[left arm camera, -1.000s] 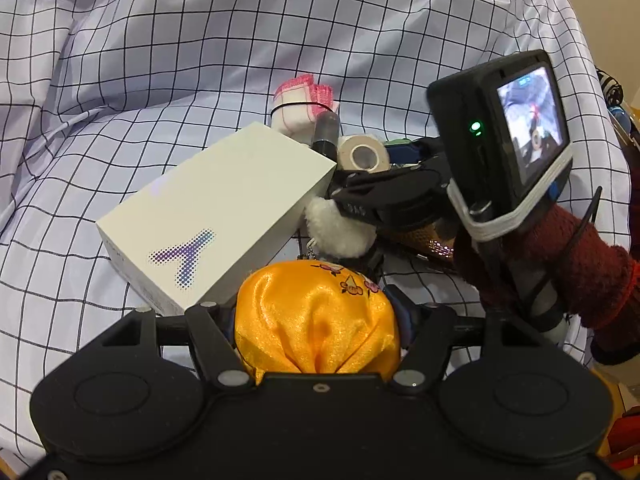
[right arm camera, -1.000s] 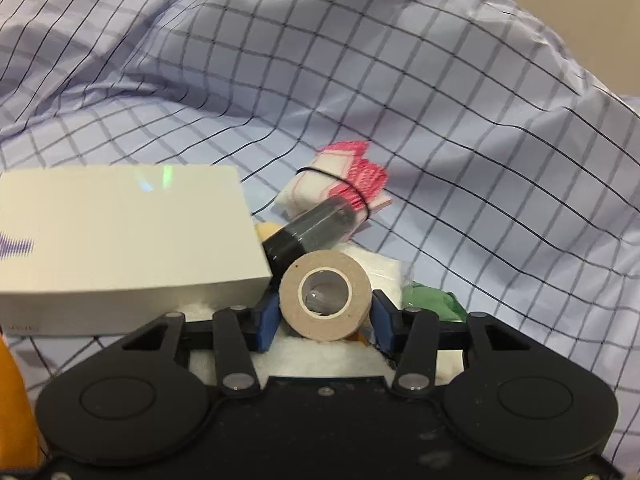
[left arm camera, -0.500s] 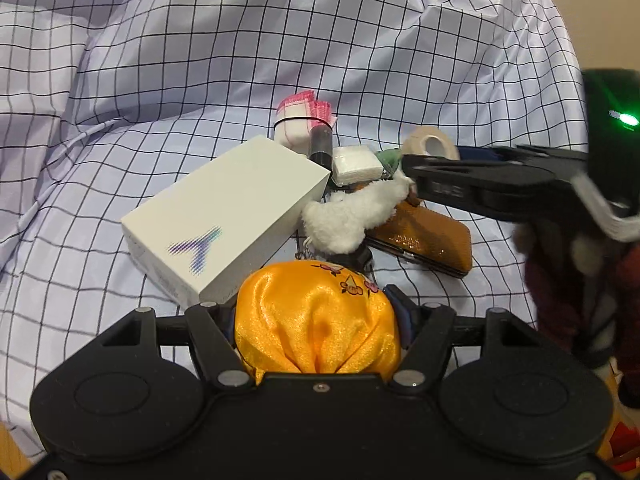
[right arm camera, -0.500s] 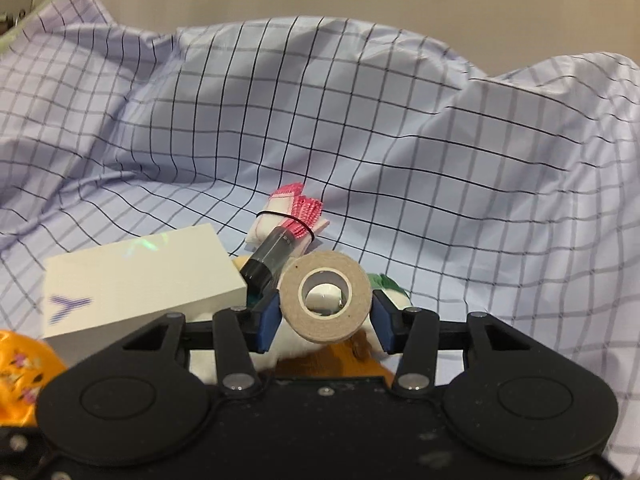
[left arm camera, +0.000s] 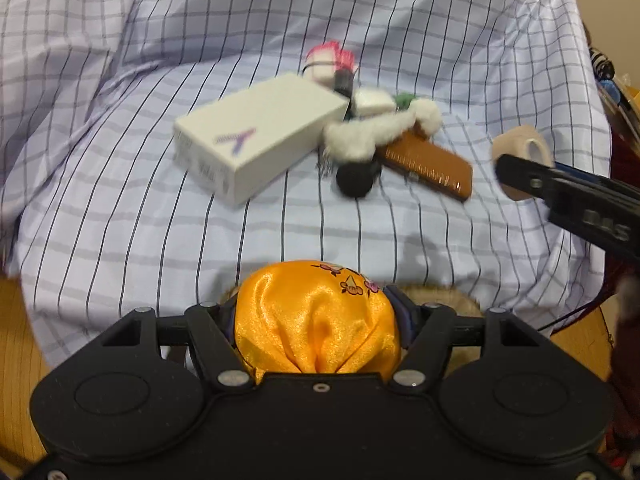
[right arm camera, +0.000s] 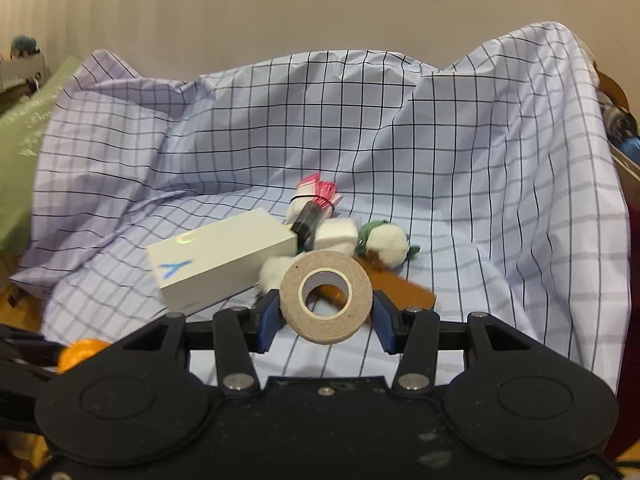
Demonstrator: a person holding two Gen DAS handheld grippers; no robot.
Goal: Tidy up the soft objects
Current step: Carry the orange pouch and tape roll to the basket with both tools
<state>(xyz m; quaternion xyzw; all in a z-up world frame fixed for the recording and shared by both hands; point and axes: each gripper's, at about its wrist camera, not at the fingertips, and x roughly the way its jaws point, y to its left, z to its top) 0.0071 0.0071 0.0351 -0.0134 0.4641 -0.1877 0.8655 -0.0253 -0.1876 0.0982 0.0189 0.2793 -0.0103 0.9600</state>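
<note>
My left gripper point(left arm camera: 318, 320) is shut on an orange satin pouch point(left arm camera: 316, 320), held above the near edge of the checked cloth point(left arm camera: 120, 184). My right gripper point(right arm camera: 325, 312) is shut on a beige tape roll point(right arm camera: 325, 298); the roll also shows at the right of the left wrist view point(left arm camera: 520, 152). On the cloth lie a white fluffy toy point(left arm camera: 372, 132), a black pom-pom point(left arm camera: 356, 178), a white pad point(left arm camera: 372, 102) and a pink-and-white bundle point(left arm camera: 330, 62).
A white box point(left arm camera: 256, 136) lies left of the pile. A brown case point(left arm camera: 428, 164) lies to its right. A black tube point(right arm camera: 308, 218) leans by the pink bundle. Wooden floor point(left arm camera: 16, 320) shows below the cloth's edge.
Both grippers have pulled back and up from the pile, each keeping its object. The right gripper has swung out to the right with the tape roll.
</note>
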